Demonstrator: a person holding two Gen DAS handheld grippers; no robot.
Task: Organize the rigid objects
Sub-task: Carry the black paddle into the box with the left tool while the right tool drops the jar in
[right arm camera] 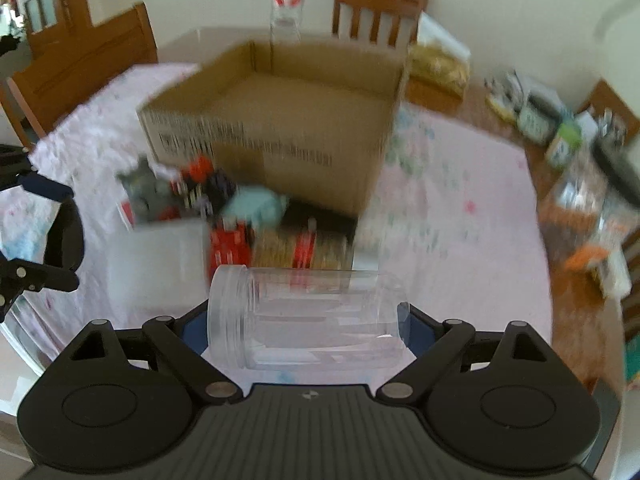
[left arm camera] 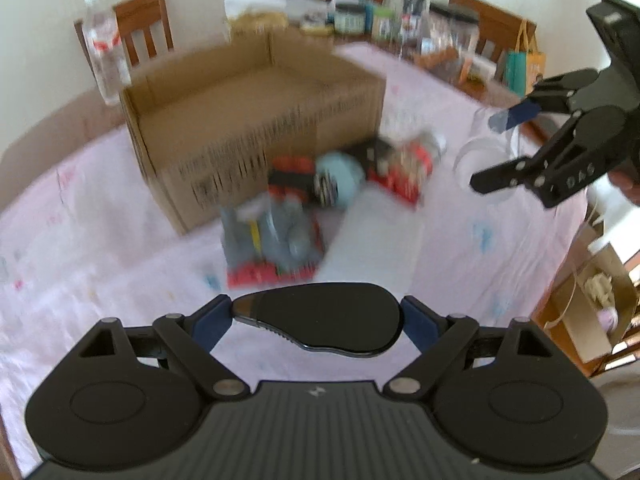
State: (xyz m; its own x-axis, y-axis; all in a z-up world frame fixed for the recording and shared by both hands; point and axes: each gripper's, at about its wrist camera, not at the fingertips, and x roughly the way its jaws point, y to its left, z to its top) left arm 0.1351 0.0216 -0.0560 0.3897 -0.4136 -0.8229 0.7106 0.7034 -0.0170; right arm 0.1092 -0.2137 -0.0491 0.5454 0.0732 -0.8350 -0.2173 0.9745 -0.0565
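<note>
My left gripper (left arm camera: 318, 322) is shut on a flat black oval object (left arm camera: 320, 312), held crosswise between the blue pads. My right gripper (right arm camera: 304, 326) is shut on a clear plastic jar (right arm camera: 304, 316) that lies sideways with its open mouth to the left. The left wrist view shows the right gripper (left arm camera: 498, 150) at the right with the jar (left arm camera: 476, 148). Both grippers hang above a pink tablecloth (left arm camera: 100, 240). Ahead lies a blurred pile of red, grey and blue toys (left arm camera: 320, 196) in front of an open, empty cardboard box (left arm camera: 256, 120).
A pale flat lid or sheet (left arm camera: 372, 236) lies next to the pile. A clear water bottle (left arm camera: 106, 48) stands behind the box. Jars and packets (left arm camera: 380, 16) crowd the far edge of the table. Wooden chairs (left arm camera: 148, 24) surround it. A paper bag (left arm camera: 592, 304) sits beyond the table's right edge.
</note>
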